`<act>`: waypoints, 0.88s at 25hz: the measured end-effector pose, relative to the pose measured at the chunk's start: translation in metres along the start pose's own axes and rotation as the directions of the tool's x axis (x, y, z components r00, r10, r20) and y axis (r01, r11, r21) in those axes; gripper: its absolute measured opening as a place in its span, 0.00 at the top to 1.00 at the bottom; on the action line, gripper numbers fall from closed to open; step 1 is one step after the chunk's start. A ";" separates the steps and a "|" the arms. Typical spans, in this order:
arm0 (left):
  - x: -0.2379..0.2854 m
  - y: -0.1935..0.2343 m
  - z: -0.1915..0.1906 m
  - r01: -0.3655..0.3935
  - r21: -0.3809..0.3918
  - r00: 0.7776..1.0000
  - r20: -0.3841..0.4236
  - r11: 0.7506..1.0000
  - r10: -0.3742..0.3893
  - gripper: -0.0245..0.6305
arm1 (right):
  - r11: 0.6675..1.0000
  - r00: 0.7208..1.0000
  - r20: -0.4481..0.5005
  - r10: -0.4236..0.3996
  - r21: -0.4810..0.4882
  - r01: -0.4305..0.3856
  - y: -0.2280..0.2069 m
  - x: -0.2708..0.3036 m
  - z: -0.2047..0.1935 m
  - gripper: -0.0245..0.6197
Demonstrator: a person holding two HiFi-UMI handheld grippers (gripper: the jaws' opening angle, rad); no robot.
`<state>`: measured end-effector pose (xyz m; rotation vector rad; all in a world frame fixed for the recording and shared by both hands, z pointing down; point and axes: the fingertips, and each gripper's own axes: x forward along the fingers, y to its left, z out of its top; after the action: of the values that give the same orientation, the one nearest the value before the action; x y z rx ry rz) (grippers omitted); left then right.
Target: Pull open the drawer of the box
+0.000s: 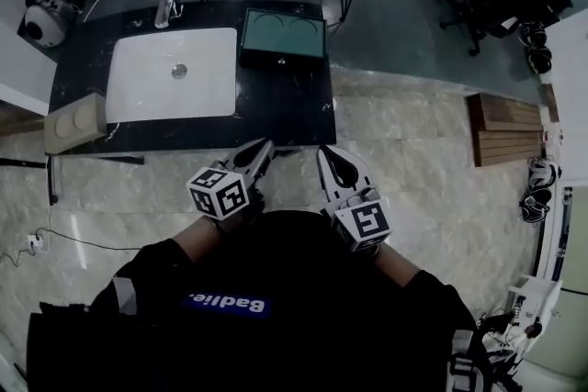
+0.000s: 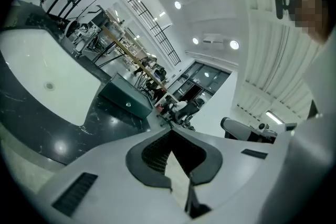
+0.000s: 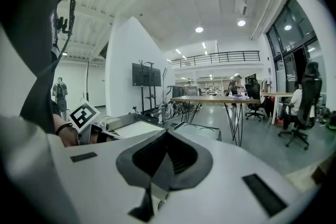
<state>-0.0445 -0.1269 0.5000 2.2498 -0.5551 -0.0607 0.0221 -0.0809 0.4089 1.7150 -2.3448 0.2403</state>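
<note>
Sink: a white basin [image 1: 170, 73] with a chrome tap [image 1: 168, 6] is set into the left part of the dark stone counter [image 1: 276, 110].
Left gripper: the left gripper [image 1: 261, 151] hangs at the counter's near edge, well short of the box. Its jaws are pressed together with nothing between them.
Box: the dark green box [image 1: 282, 34] stands at the far side of the counter, just right of the basin. Its drawer front faces the person and looks fully closed.
Hold: the small round knob [image 1: 280, 60] in the middle of the drawer front is the only handle in sight. The jaws would have to part first and then pinch it.
Handling: the box is probably rigid and fairly light, so it may slide on the counter with the pull. The other gripper may need to brace it. The knob looks smooth and could slip out of the pads.
Right gripper: the right gripper [image 1: 328, 156] is beside the left one, also closed and empty.
Surface: polished stone that mirrors the ceiling lamps, likely slick.
Room: a pale tiled floor [image 1: 413, 133], with a slatted wooden bench [image 1: 503, 128] at the right. Office chairs and a table on thin legs stand beyond.
</note>
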 end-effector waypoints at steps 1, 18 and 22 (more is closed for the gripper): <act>0.001 0.002 0.003 -0.001 -0.010 1.000 0.007 1.000 0.001 0.96 | 1.000 1.000 0.002 0.000 -0.006 0.000 -0.002 0.003 0.004 0.96; 0.057 0.059 0.082 -0.159 -0.187 0.946 0.252 0.969 0.204 0.96 | 0.981 0.979 0.081 0.187 -0.059 -0.183 -0.121 0.114 0.034 0.96; 0.088 0.072 0.086 -0.194 -0.268 0.923 0.277 0.944 0.269 0.96 | 0.975 0.973 0.073 0.217 -0.065 -0.212 -0.175 0.155 0.033 0.96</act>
<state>-0.0107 -0.2649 0.5053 1.9374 -0.9318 -0.3466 0.1407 -0.2848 0.4194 1.4711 -2.5707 0.1408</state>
